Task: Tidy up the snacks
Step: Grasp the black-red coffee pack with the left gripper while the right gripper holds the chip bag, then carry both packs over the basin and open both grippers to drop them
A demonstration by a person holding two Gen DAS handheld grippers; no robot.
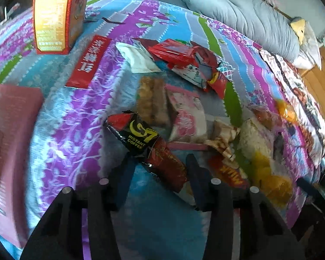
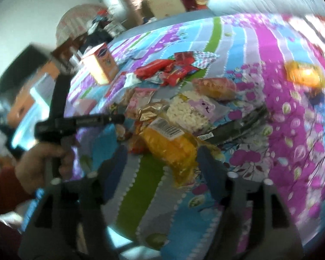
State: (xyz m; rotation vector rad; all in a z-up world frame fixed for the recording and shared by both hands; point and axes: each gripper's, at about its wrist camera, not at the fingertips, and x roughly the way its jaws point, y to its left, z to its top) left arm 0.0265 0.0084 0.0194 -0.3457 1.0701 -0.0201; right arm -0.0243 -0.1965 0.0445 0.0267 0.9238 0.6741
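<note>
Snacks (image 1: 184, 108) on striped floral bedspread (image 1: 75, 130); left claw (image 1: 160, 164) gripping coffee sachet (image 1: 145, 145), right claw (image 2: 162, 153) released.

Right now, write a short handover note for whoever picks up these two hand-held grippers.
Left hand-held gripper: the G7 coffee packet lies between its jaws; whether the pads are pressing on it cannot be told.
Right hand-held gripper: open, holding nothing, over the yellow snack bag.
Things: loose snacks heaped mid-bedspread; red packets at the far end, a puffed-rice bag nearer. An upright orange box stands at the far left, with a flat red box beside it.
Done: nothing visibly sorted.
Left: secure the coffee packet, then group the rest.
</note>
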